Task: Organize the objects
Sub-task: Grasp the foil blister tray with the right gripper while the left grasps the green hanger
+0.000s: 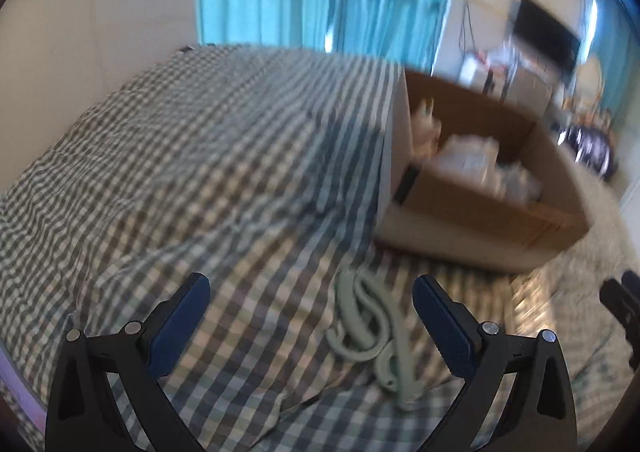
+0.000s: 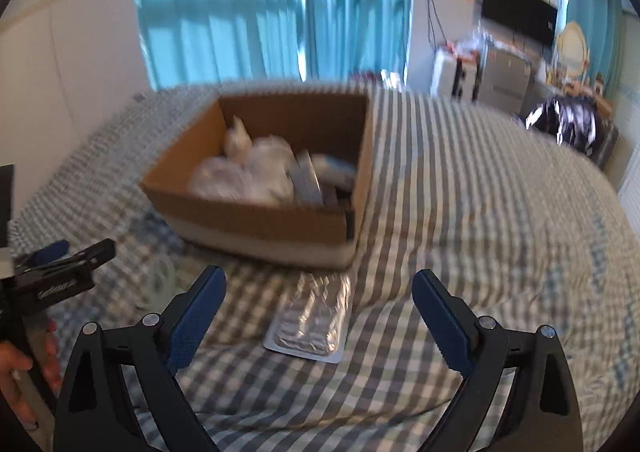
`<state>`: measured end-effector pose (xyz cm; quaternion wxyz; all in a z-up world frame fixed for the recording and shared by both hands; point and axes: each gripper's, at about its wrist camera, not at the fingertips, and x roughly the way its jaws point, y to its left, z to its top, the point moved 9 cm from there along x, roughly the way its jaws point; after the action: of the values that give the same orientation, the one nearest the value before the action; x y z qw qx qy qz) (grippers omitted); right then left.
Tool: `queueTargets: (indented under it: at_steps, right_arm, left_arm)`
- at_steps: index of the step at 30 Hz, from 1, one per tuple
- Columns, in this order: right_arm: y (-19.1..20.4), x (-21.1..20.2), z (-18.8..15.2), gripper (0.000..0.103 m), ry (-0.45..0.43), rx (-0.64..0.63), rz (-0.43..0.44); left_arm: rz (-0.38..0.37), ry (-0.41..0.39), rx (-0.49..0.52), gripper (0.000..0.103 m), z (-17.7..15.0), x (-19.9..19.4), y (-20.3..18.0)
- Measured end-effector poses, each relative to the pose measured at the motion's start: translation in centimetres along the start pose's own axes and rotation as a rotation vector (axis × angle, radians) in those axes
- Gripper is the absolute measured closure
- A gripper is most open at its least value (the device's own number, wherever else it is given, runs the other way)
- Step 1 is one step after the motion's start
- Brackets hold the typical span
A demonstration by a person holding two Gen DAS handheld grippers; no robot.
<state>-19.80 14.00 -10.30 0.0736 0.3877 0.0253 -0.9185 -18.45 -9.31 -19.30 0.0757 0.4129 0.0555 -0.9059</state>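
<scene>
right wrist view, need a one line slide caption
Open right gripper above a foil blister pack on the checked bedspread, near a cardboard box.

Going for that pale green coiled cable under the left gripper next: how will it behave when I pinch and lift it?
The cable lies in loose loops on the checked bedspread, so it is probably floppy and will likely dangle and uncoil. It looks thin and light. The open left gripper may catch only one strand.

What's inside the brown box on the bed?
The cardboard box holds crinkly whitish plastic bags piled on one side and a flat grey packet leaning beside them. The picture is blurry, and whatever lies under the bags is covered.
</scene>
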Motion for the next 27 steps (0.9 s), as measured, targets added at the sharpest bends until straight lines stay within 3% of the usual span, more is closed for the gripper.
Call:
queueTargets:
  at_steps: [4,14,16,19,20,21,22,23,27]
  right_arm:
    - [-0.7,4.6,-2.1,0.008,0.107,0.043,-0.006]
    - [-0.1,9.1,-5.3,0.008,0.254,0.023,0.019]
    - [-0.2,9.2,-5.6,0.008,0.255,0.025,0.022]
    - [-0.3,9.1,-5.8,0.008,0.255,0.021,0.021]
    - [-0.2,9.1,-5.9,0.010,0.257,0.016,0.019]
    - [-0.1,9.2,-6.1,0.017,0.260,0.009,0.016]
    - [0.1,9.2,-6.3,0.029,0.266,-0.007,0.010]
    - [0.3,9.3,-6.7,0.035,0.270,-0.018,0.009]
    - [0.8,8.5,-7.0,0.036,0.245,-0.039,0.006]
  left_arm:
    - [0.030,0.024,0.114,0.000,-1.5,1.8,-2.1]
    - [-0.137,0.218,0.138,0.000,-5.3,5.1,-5.6]
    - [-0.105,0.260,0.170,0.001,-6.3,6.0,-6.1]
    - [-0.080,0.236,0.220,0.006,-6.4,5.8,-6.8]
    - [-0.083,0.231,0.217,0.012,-6.4,5.7,-6.8]
    - [-0.085,0.224,0.214,0.020,-6.4,5.5,-6.8]
    - [-0.081,0.214,0.214,0.023,-6.3,5.3,-6.6]
    - [-0.083,0.209,0.216,0.024,-6.4,5.0,-6.7]
    - [-0.080,0.186,0.230,0.027,-6.8,3.7,-6.7]
